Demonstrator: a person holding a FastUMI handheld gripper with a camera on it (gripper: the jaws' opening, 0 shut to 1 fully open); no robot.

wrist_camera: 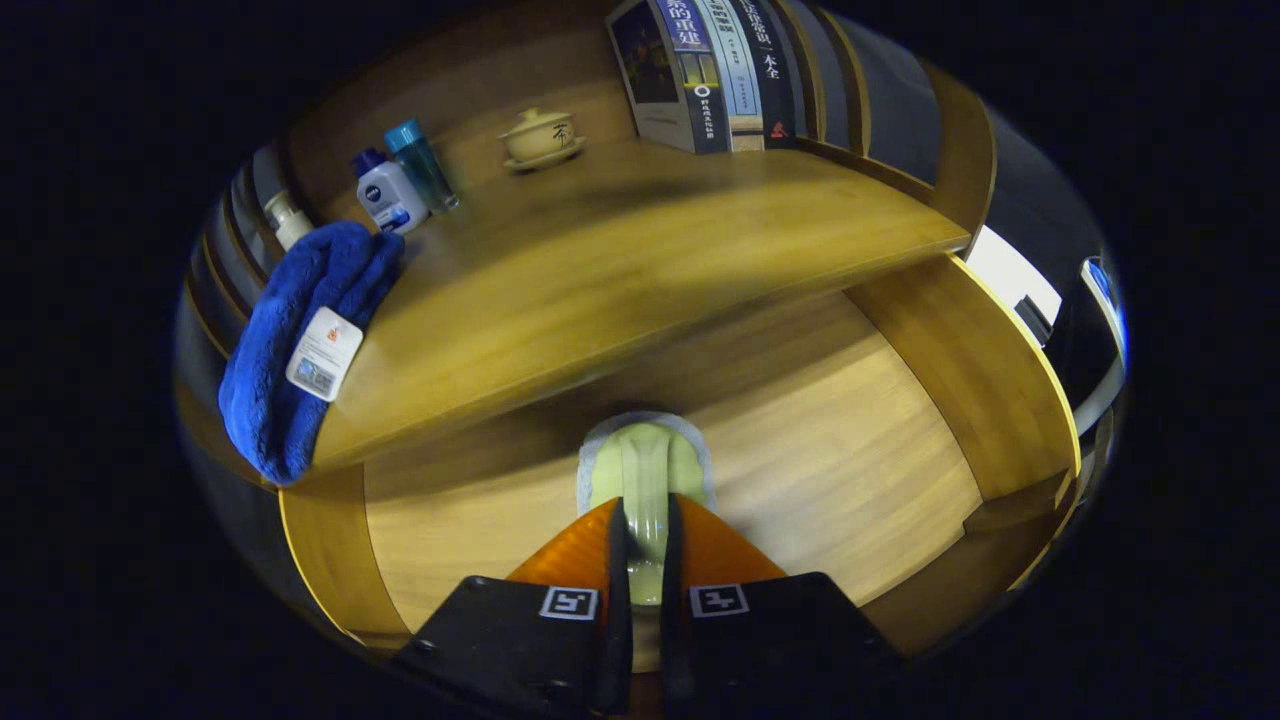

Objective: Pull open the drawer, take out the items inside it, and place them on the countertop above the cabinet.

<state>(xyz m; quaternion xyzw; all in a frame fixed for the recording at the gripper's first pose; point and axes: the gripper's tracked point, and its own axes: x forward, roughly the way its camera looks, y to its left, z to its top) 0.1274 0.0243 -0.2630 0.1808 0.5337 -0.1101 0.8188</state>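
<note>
Holding pale green item (pixel 645 480), gripper (pixel 645 540) clamped on it above open drawer (pixel 820 450); lift straight, clear table (pixel 620 260) edge at 12 o'clock, set beside blue towel (pixel 300 330).

A blue plush towel (pixel 300 340), two small bottles (pixel 405 185), a cream lidded teacup (pixel 540 137) and upright books (pixel 715 75) are carried by the wooden worktop (pixel 640 270).

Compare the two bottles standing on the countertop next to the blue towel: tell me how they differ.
The white bottle is squat and opaque with a dark blue cap; the teal bottle is slimmer, taller and see-through with a lighter blue cap. The white bottle stands nearer the blue towel, almost touching it; the teal bottle stands just behind it. Both are upright, capped, on the countertop. The gripper is shut on a pale green item above the open drawer.
</note>
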